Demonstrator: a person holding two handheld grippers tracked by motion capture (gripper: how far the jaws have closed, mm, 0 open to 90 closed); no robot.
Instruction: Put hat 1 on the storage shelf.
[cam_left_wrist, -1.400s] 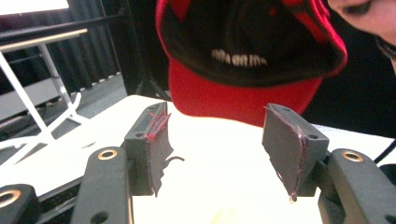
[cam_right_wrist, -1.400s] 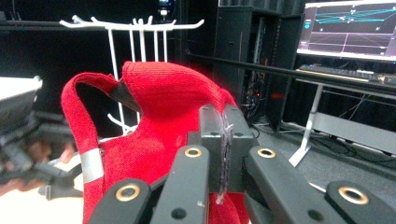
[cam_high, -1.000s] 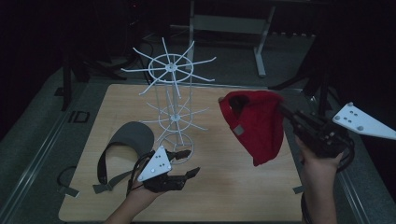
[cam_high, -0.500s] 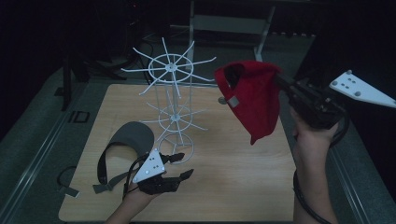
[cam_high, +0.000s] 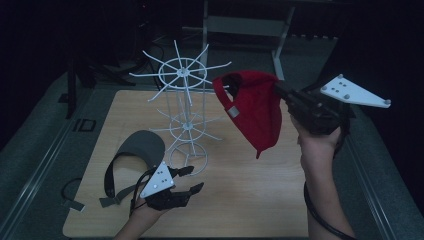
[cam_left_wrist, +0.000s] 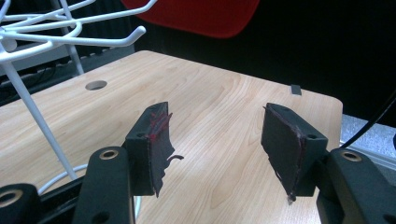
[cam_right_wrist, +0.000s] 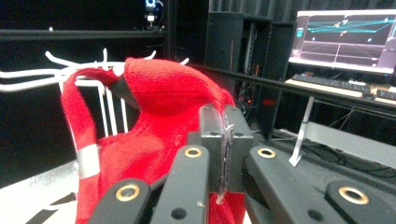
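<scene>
Aloft beside the wire rack (cam_high: 184, 115), my right gripper (cam_high: 287, 97) pinches the red cap (cam_high: 252, 110), soft and light, by its fabric edge; my left gripper (cam_high: 190, 180) waits agape at the rack's base.

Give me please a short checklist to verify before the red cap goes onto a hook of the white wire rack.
1. Grip on the red cap: the right gripper has its jaws shut on the fabric. Ok.
2. Cap opening faces the white wire rack: the strap end is near the top arms. Ok.
3. Nearest top hook is free: nothing hangs on the arms. Ok.
4. Strap already over a hook tip: cannot tell.
5. Left gripper out of the way: open, low on the table by the rack base. Ok.
6. Grey visor clear of the path: it lies flat at the left. Ok.
</scene>
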